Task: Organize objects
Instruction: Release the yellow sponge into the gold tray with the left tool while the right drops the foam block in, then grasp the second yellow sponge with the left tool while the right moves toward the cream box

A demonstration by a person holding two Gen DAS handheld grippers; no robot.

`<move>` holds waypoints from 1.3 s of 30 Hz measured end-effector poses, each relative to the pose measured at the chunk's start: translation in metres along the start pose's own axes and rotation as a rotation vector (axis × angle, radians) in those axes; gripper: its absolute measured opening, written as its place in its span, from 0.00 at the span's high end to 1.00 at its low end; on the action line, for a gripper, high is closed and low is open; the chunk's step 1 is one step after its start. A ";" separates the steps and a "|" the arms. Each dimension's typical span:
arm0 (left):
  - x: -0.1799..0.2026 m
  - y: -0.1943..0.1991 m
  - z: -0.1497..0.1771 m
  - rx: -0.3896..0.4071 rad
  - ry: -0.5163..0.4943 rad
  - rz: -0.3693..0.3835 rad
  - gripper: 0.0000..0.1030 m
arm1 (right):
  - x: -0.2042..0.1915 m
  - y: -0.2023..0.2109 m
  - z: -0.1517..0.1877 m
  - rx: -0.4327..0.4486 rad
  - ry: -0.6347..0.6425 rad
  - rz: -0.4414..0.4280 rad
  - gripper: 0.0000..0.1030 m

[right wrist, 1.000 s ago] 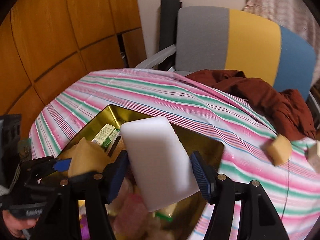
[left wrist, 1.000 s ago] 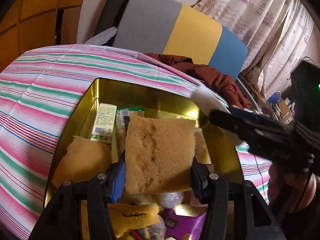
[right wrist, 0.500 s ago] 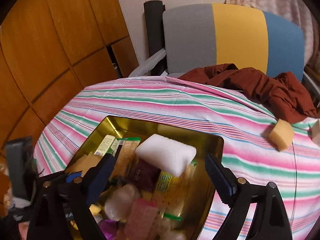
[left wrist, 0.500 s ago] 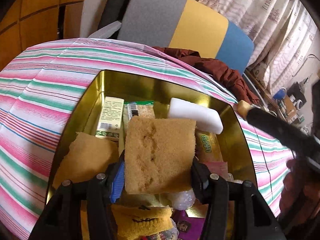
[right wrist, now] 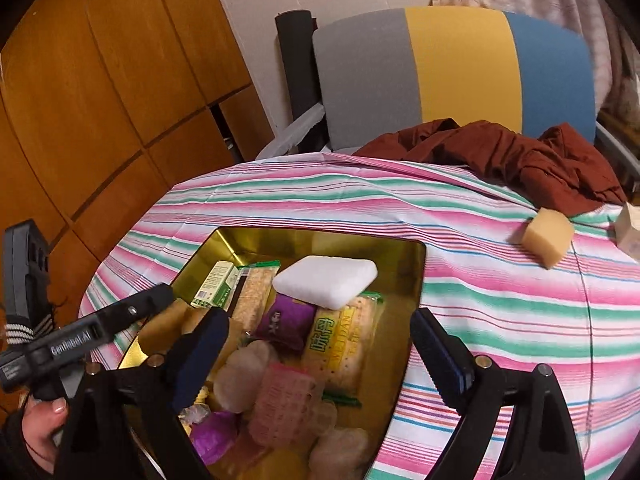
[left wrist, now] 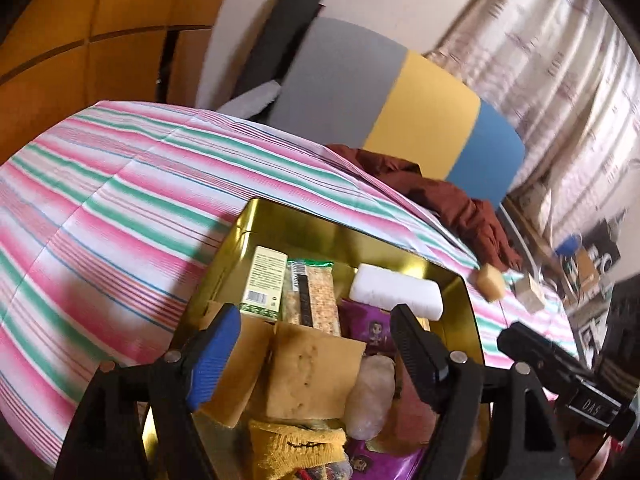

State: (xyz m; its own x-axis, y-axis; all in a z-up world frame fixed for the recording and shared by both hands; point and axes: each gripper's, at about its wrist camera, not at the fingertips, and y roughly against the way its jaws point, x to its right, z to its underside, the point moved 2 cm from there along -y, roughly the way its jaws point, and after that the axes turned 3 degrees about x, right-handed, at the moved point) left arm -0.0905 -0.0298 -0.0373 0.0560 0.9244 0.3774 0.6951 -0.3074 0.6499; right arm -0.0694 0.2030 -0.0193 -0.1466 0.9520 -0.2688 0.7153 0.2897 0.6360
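Sponges are mostly packed: your left claw [left wrist: 316,346] has just sprung apart, the tan sponge [left wrist: 312,376] loose in the gold tin [left wrist: 352,236]; your right claw [right wrist: 320,344] gapes empty, the white sponge [right wrist: 326,280] dropped mid-frame. Left over, upper right on the tabletop [right wrist: 500,300]: a tan block [right wrist: 547,237].
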 end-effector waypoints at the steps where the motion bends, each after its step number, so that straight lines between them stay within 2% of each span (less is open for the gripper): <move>1: -0.001 0.000 0.000 0.000 0.009 -0.001 0.24 | 0.002 0.001 0.001 -0.001 -0.007 -0.001 0.10; 7: 0.009 0.000 0.009 -0.009 0.009 0.021 0.24 | 0.008 0.005 0.007 -0.007 -0.027 0.001 0.10; 17: 0.052 -0.007 0.025 -0.046 -0.091 0.075 0.24 | 0.034 0.017 0.008 0.028 -0.034 0.080 0.10; 28: 0.121 -0.016 0.038 -0.088 -0.214 0.156 0.24 | 0.092 0.037 0.018 0.032 -0.080 0.187 0.10; 39: 0.213 -0.044 0.054 -0.164 -0.369 0.221 0.24 | 0.163 0.065 0.034 0.061 -0.155 0.292 0.10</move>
State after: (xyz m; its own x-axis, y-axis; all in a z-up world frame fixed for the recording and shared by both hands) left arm -0.0708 0.1926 -0.0215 0.4625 0.8420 0.2778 0.5167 -0.5106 0.6872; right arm -0.0236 0.3740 -0.0459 0.1730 0.9662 -0.1912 0.7518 -0.0041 0.6593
